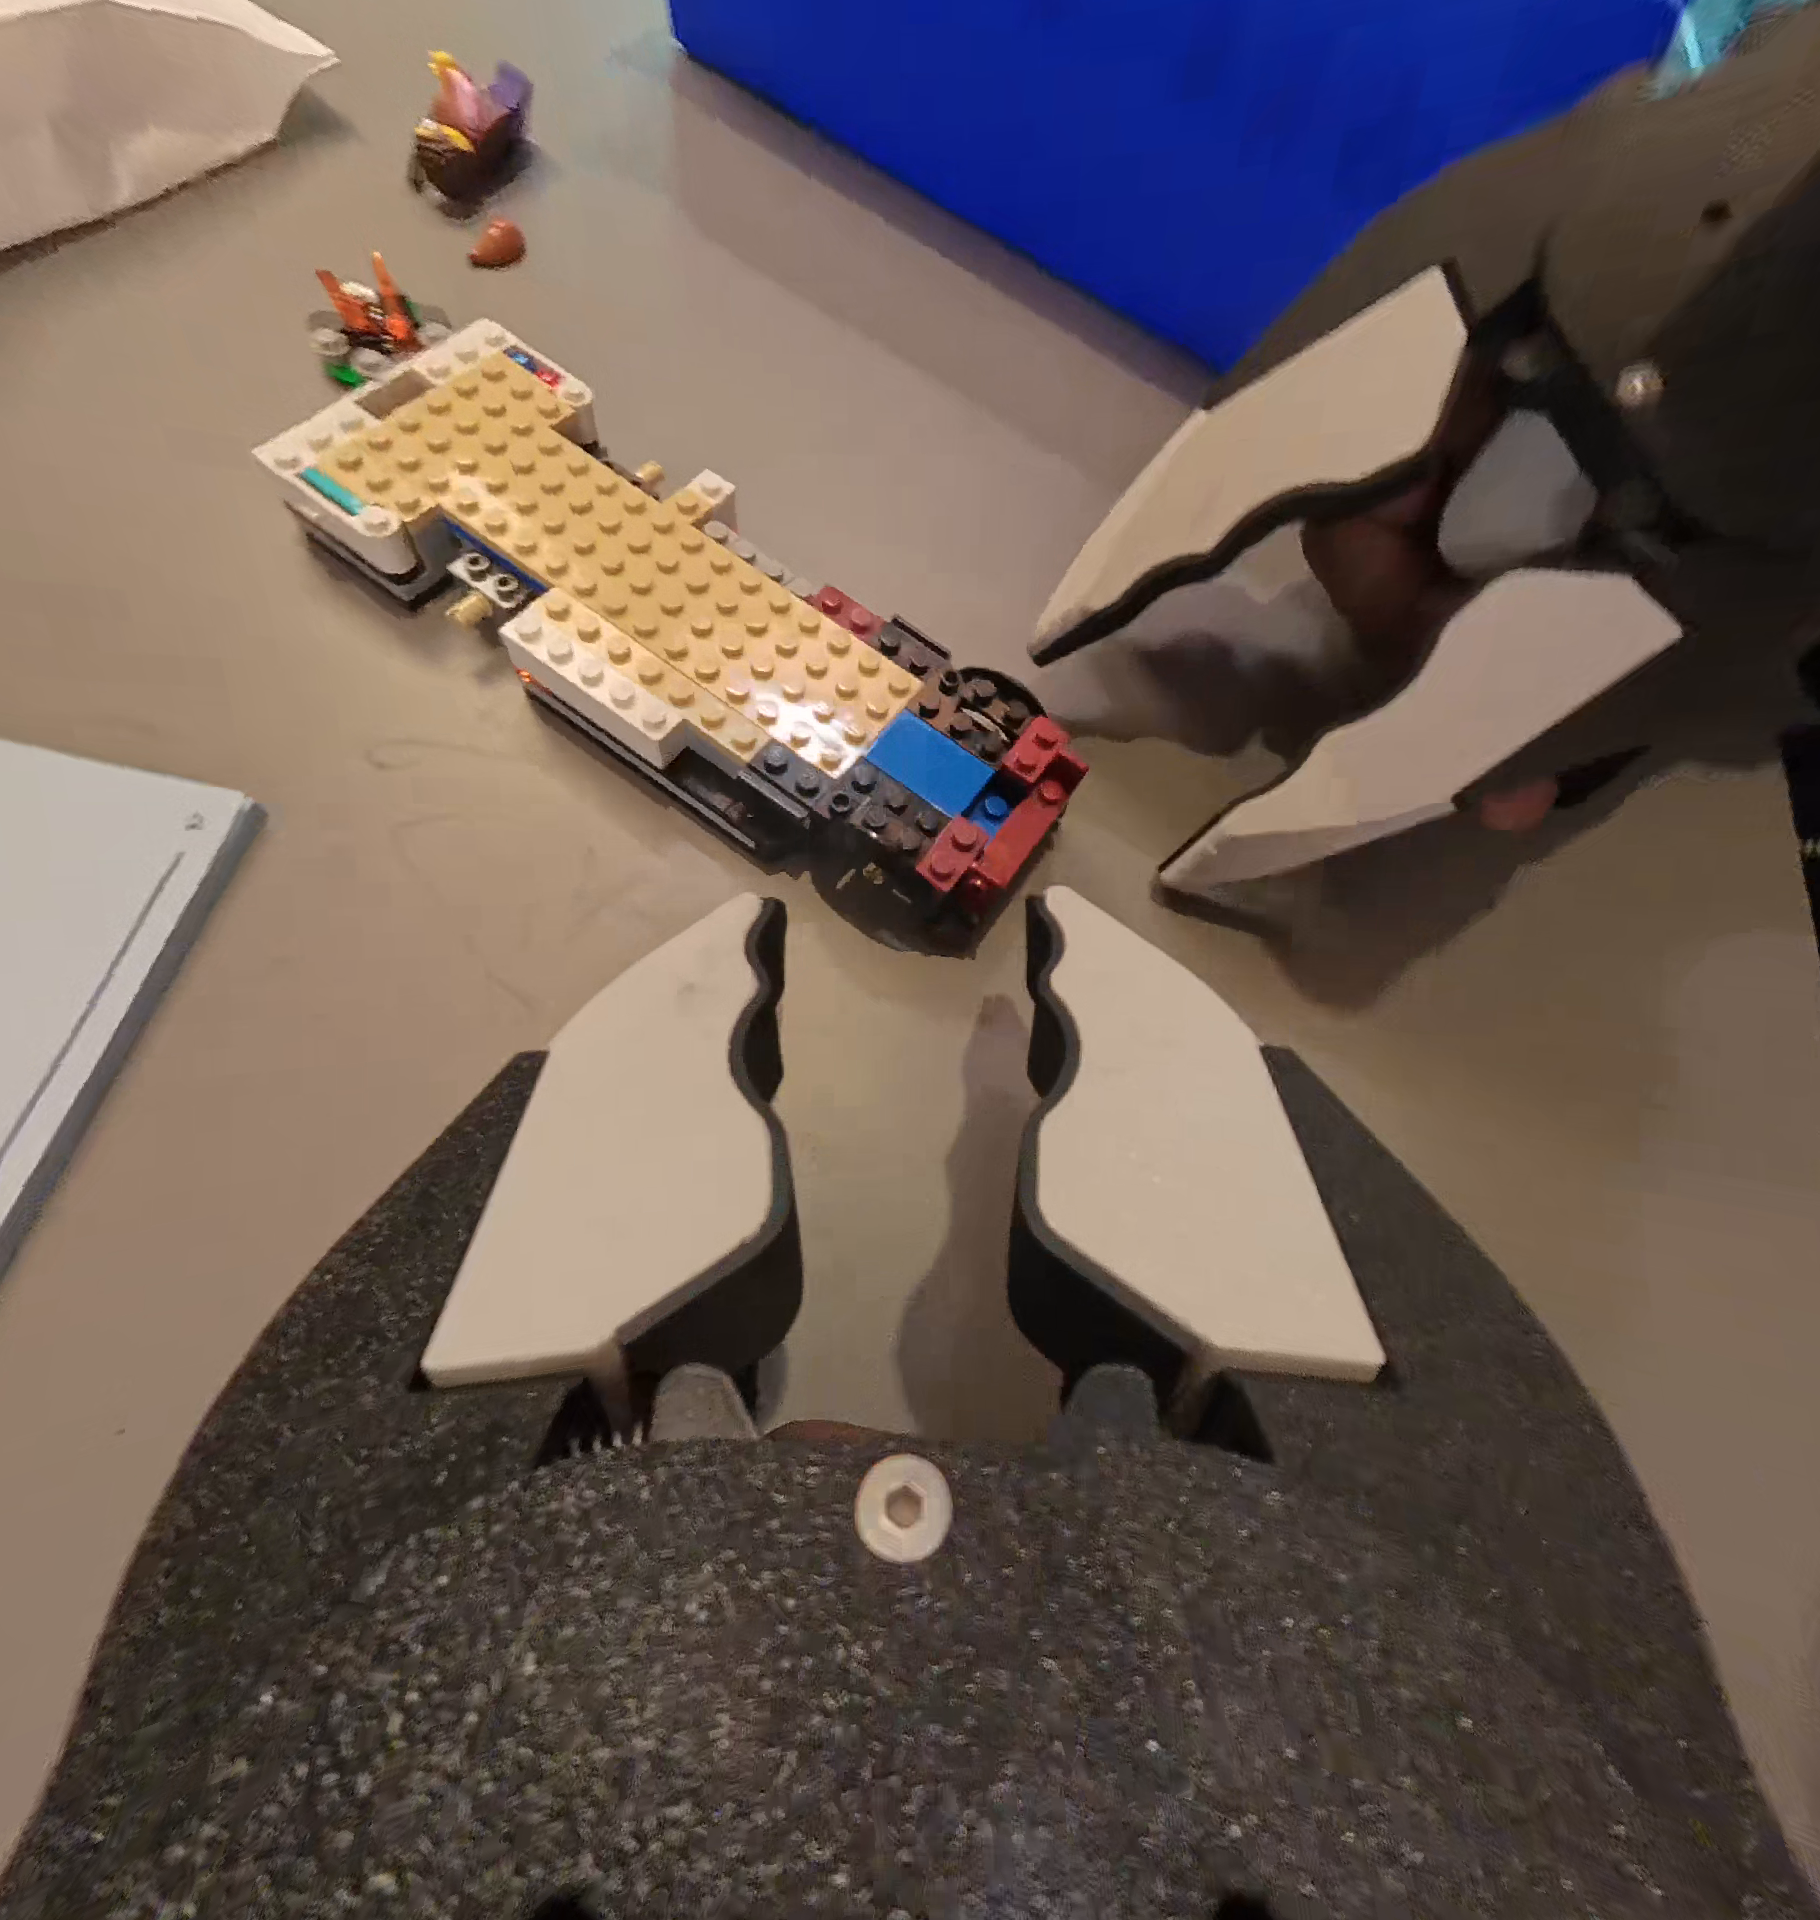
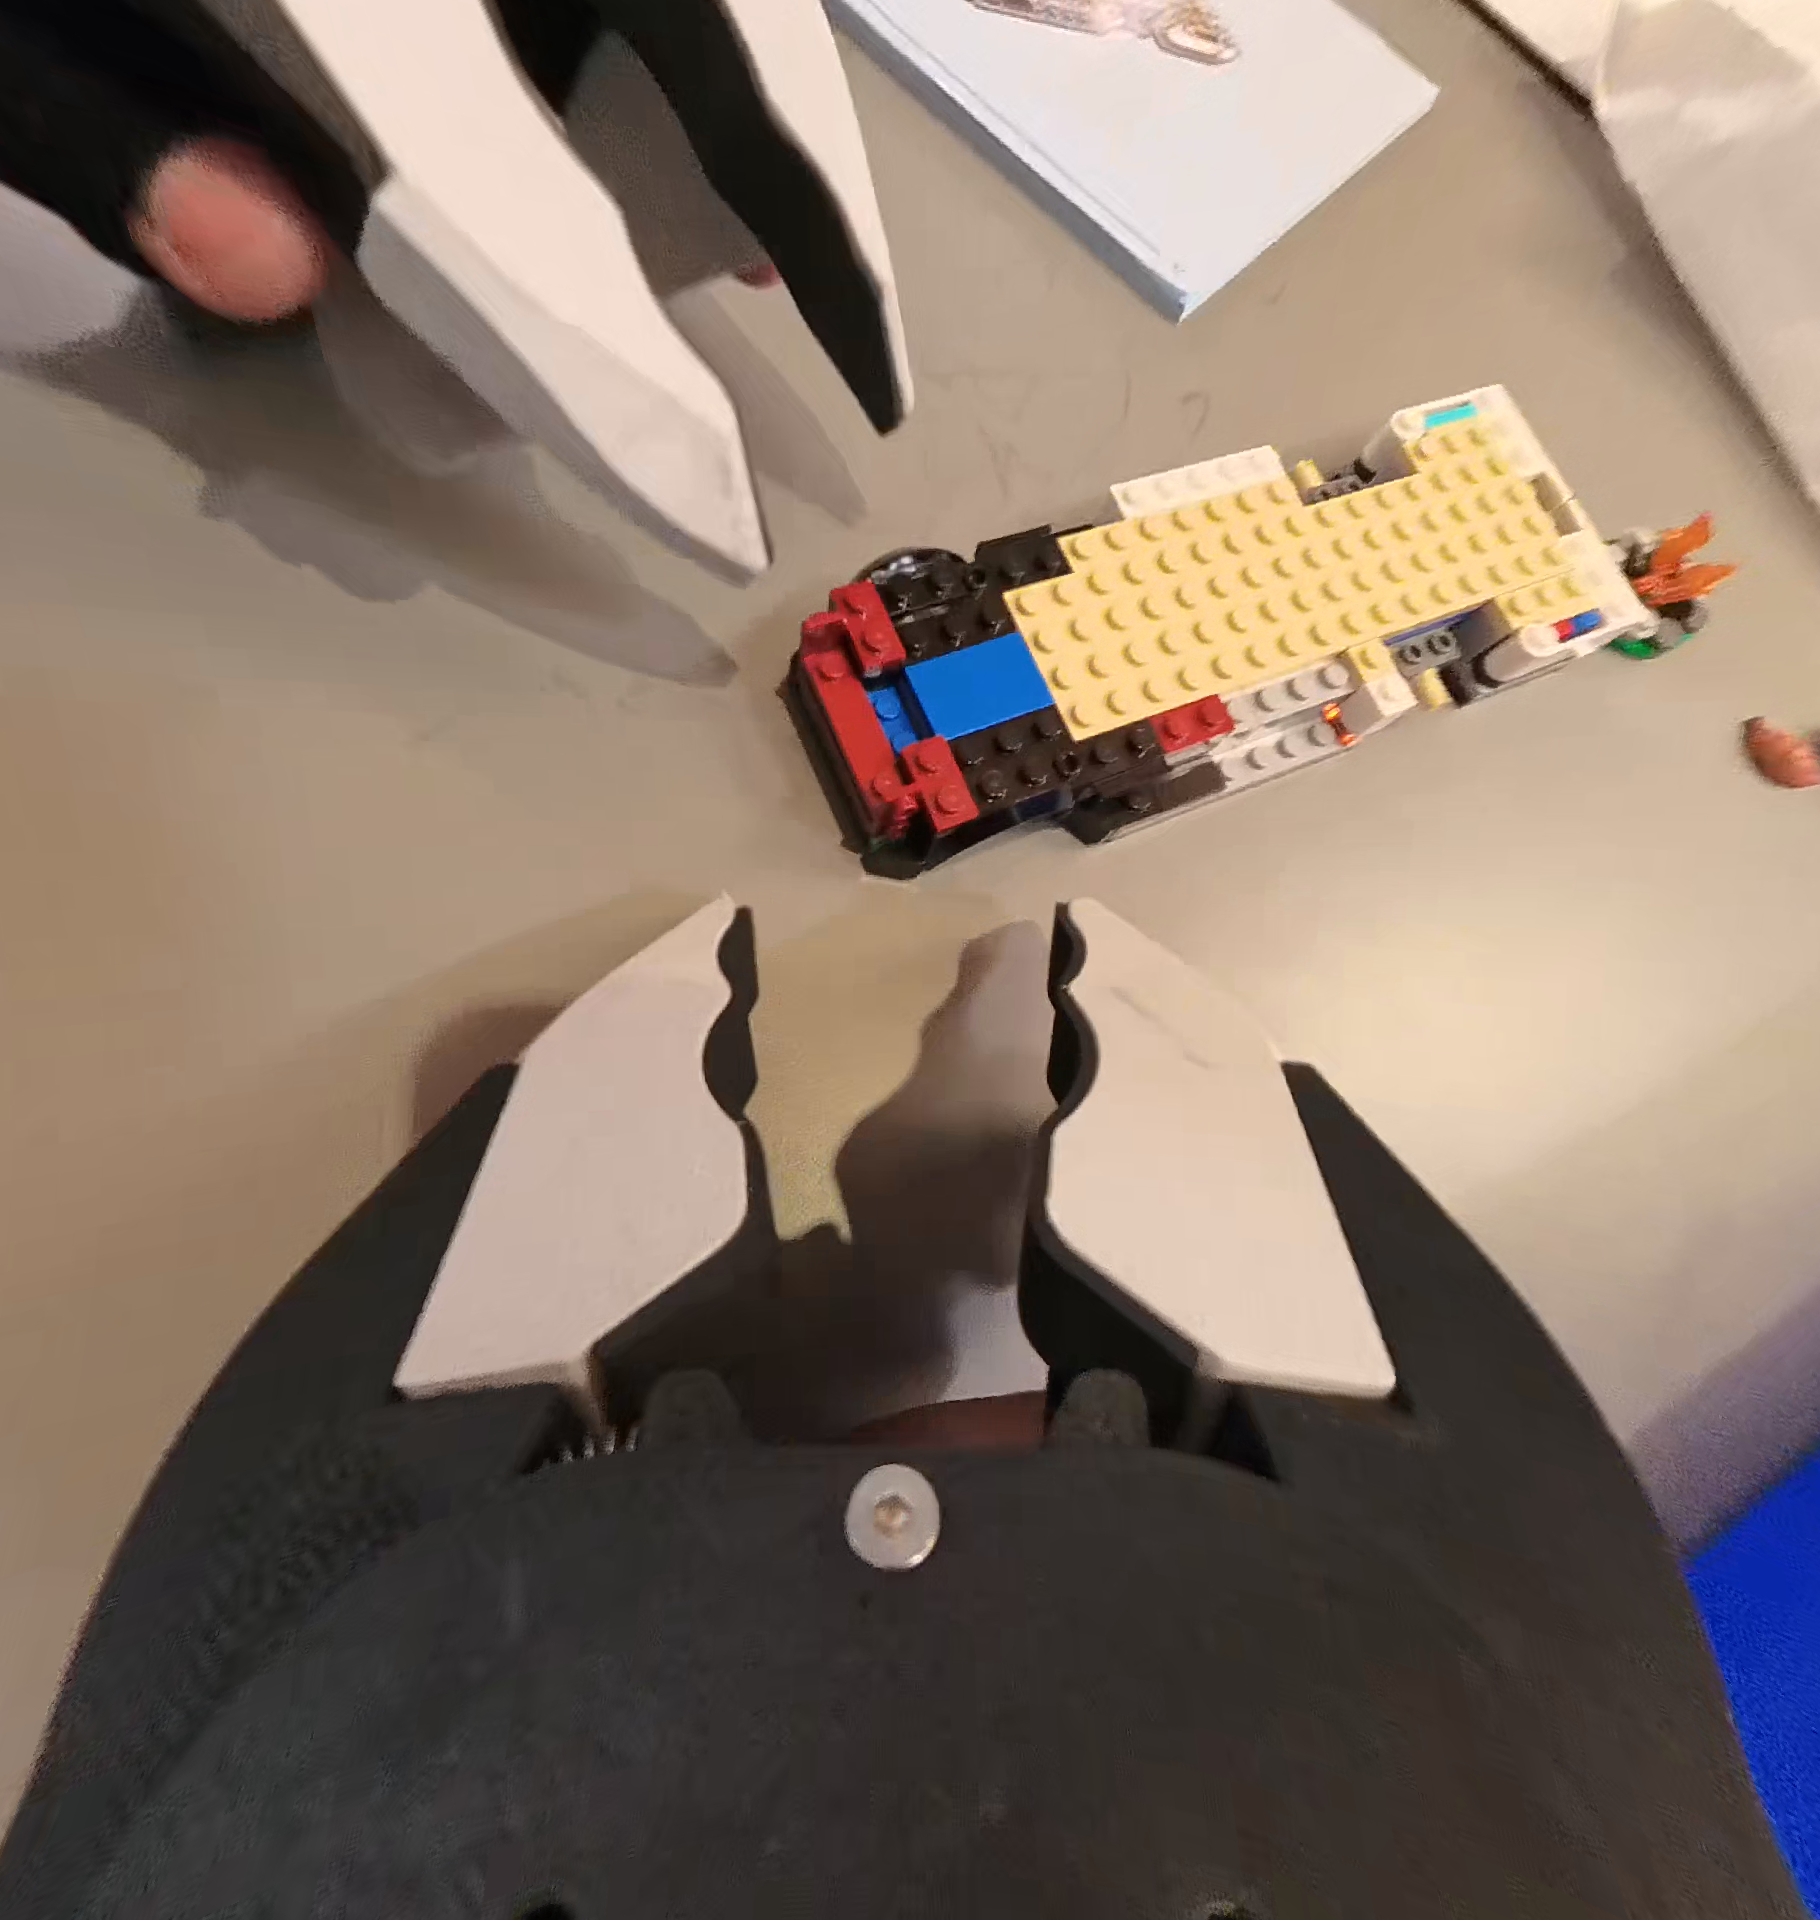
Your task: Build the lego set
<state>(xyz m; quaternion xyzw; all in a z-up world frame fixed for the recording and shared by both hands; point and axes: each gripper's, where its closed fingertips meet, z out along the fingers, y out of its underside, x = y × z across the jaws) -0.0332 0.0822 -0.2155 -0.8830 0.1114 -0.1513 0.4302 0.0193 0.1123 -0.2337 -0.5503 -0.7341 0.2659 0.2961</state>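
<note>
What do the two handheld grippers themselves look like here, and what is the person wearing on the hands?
Both match: the left gripper and right gripper each have a rough, speckled black body with a silver hex screw at its centre, and two flat pale-grey fingers tapering to points, lined inside with wavy black pads. A black fingerless glove covers the hand on the left gripper. No cables show.

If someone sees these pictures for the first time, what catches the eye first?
A long brick model with a tan studded top and a red and blue end lies in the middle of the grey table. The left gripper and right gripper hover near its red end, jaws open and empty. A bright blue box stands behind.
</note>
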